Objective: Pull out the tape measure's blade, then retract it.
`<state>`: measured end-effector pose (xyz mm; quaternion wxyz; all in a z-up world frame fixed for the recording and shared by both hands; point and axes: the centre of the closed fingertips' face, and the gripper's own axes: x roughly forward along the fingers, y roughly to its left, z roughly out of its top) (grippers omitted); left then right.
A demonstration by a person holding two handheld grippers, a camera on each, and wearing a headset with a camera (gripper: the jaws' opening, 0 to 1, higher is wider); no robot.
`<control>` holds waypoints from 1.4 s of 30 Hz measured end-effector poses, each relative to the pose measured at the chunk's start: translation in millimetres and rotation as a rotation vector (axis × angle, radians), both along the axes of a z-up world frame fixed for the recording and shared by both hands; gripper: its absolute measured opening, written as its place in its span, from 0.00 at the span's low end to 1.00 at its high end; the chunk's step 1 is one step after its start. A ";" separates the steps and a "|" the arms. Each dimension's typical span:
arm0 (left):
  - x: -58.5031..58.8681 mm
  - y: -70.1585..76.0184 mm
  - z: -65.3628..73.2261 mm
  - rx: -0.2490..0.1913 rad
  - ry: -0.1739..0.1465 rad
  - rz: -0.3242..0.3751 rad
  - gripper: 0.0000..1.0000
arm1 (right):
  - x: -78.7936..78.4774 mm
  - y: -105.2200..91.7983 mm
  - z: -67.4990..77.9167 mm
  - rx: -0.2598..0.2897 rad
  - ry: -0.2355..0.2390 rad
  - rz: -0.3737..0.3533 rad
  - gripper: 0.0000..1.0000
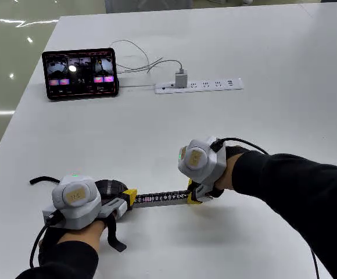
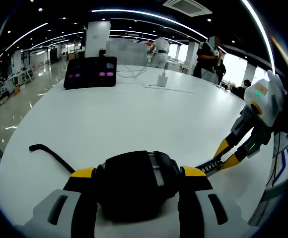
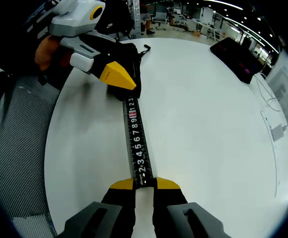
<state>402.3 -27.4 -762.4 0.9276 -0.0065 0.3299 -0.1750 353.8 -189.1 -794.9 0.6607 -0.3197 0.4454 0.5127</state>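
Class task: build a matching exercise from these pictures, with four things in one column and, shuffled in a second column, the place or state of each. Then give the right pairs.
1 tape measure case
2 blade
3 tablet
4 power strip

A has a charger plugged in
B clamped in the left gripper
C lit, at the table's far left
D drawn out, tip pinched by the right gripper

Pairs: 1-B, 2-D, 3-C, 4-A
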 end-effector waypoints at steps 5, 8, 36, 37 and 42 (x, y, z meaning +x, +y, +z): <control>-0.3 0.2 -0.1 -0.006 0.004 -0.001 0.61 | 0.0 2.2 -0.2 0.001 0.000 -0.002 0.08; -0.1 0.4 -0.1 -0.007 0.005 0.000 0.61 | 0.3 3.4 -0.4 0.004 -0.001 -0.002 0.08; -0.6 0.0 0.3 -0.020 0.007 -0.005 0.60 | 2.4 16.9 -0.7 0.022 -0.008 0.020 0.08; -0.5 0.0 0.1 -0.020 0.008 -0.005 0.60 | 2.4 17.4 -0.7 0.021 -0.010 0.021 0.08; -0.6 0.2 0.0 -0.019 0.009 -0.007 0.60 | 3.4 20.1 -0.5 0.022 -0.008 0.020 0.08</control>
